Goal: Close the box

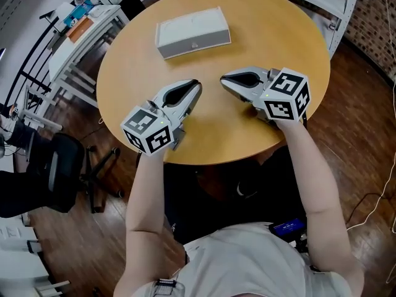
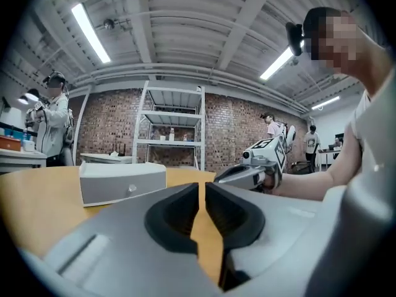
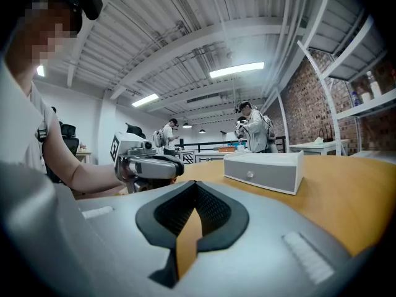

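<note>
- Your left tool lies on the round wooden counter. Its jaws are almost together, with only a thin gap between them and nothing in it.
- Your right tool lies near it, tip towards tip. Its jaw tips are pressed together on nothing.
- The flat white box with a small round knob sits ahead of both tools, well apart from them. Its lid is down.
- It is ahead-left of the left tool and ahead-right of the right tool.
</note>
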